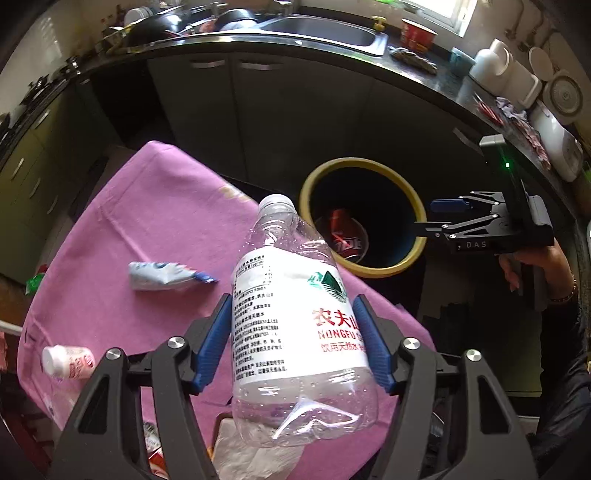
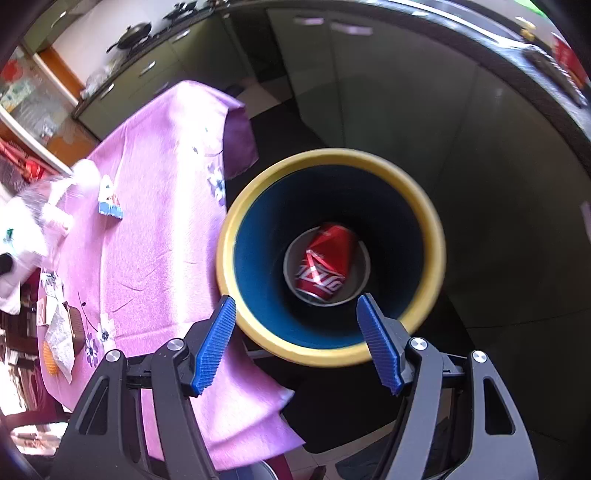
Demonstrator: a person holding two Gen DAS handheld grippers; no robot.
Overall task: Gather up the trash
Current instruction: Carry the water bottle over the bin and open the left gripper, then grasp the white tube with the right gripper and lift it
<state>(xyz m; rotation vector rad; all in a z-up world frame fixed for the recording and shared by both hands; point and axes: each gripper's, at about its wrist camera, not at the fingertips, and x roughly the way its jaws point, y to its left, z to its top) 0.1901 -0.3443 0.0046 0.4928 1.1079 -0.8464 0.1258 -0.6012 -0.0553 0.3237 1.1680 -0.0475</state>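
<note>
My left gripper (image 1: 293,325) is shut on a clear empty water bottle (image 1: 291,325) with a white label, held above the purple tablecloth (image 1: 147,221), cap pointing toward the bin. The yellow-rimmed blue trash bin (image 1: 364,218) stands beside the table; a red soda can (image 2: 325,267) lies at its bottom. My right gripper (image 2: 295,328) is open and empty, right above the bin (image 2: 332,162); it also shows in the left wrist view (image 1: 437,218) at the bin's right rim. A blue-white wrapper (image 1: 162,275) and a small pink-white bottle (image 1: 68,362) lie on the cloth.
Dark kitchen cabinets (image 1: 258,110) and a counter with a sink (image 1: 325,31) stand behind the bin. White crumpled paper (image 1: 243,454) and other scraps lie at the table's near edge. The wrapper (image 2: 110,203) and paper scraps (image 2: 59,339) show on the cloth in the right wrist view.
</note>
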